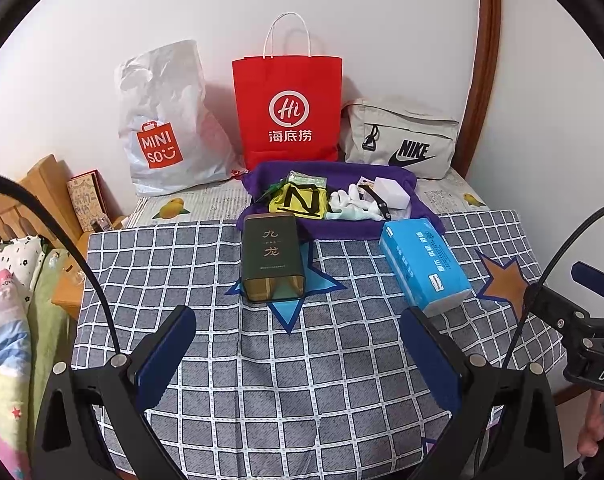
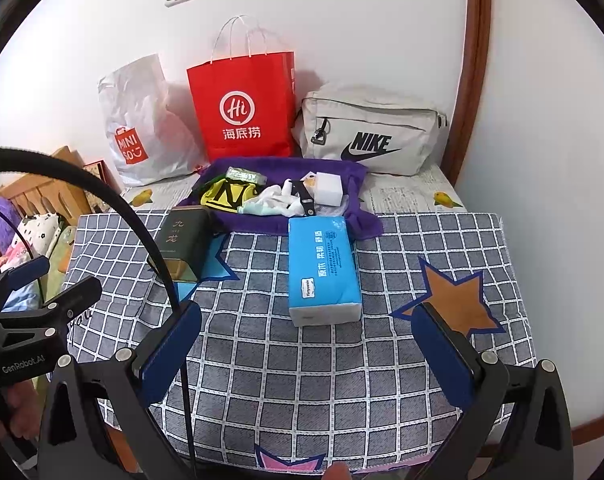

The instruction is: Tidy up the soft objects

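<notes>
- soft objects sit heaped on a purple cloth (image 1: 344, 172) at centre frame in both views: a yellow fabric piece (image 1: 300, 200) with black lettering, a white and pale-green bundle (image 1: 352, 204), and a white block (image 1: 392, 192) that looks like a sponge, with a black strap (image 1: 378, 200) lying across them.
- just below that heap, on the checked surface (image 1: 302, 360), lie a blue tissue pack (image 1: 424, 266) to the right and a dark tin (image 1: 272, 258) to the left, apart from each other.
- along the wall at the top of the frame stand a white plastic bag (image 1: 164, 120), a red paper bag (image 1: 288, 108) and a grey nike pouch (image 1: 402, 140).
- how far along: i judge this fits two stages. either the small things have been gathered onto the cloth and the bags remain to be filled, or they lie there waiting to be sorted. the pictures do not settle which.
- my left tool (image 1: 298, 356) holds nothing, its blue pads spread wide at the bottom of its view; the tin lies straight above its gap, the heap farther up.
- my right tool (image 2: 310, 352) is likewise spread and holding nothing; the tissue pack lies just above its gap, the heap beyond it, well apart from both tools.
</notes>
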Available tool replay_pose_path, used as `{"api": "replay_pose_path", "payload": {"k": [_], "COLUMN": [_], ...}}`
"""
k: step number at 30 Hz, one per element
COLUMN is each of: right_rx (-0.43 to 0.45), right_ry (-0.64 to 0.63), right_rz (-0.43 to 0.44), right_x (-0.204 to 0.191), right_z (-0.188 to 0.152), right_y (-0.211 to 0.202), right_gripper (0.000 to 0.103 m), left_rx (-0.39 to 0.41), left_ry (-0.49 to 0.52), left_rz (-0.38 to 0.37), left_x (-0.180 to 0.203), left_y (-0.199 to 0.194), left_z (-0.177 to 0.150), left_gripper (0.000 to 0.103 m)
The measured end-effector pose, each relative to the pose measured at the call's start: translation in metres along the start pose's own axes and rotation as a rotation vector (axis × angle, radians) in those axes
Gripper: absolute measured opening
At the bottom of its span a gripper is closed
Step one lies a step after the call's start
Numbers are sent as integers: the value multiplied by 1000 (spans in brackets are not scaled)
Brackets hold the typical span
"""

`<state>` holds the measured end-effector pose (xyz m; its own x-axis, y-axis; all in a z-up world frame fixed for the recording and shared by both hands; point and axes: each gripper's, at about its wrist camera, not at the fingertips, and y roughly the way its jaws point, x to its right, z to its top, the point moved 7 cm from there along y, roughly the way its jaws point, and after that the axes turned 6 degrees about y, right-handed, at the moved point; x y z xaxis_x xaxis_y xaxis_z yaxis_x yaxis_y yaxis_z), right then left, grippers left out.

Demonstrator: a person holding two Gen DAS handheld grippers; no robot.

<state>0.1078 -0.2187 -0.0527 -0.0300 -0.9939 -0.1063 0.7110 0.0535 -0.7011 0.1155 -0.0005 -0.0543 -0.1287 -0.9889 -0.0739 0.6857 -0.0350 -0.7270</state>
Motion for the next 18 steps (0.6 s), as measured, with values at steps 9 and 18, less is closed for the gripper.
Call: {"api": "replay_pose_path", "payload": {"k": [9, 18], "right_rx": [-3, -7], "right_ry": [1, 11], "right_rz": [3, -1], "right_x": [-1, 1], "right_z": [0, 0], "right_y": [0, 1], "right_gripper": [103, 103], "left_rx": [0, -1], "left_ry": [3, 1], "left_rz": [0, 2], "left_x": [1, 1], "left_y": [-1, -2], "left_z": [1, 1], "left_gripper": [103, 103]}}
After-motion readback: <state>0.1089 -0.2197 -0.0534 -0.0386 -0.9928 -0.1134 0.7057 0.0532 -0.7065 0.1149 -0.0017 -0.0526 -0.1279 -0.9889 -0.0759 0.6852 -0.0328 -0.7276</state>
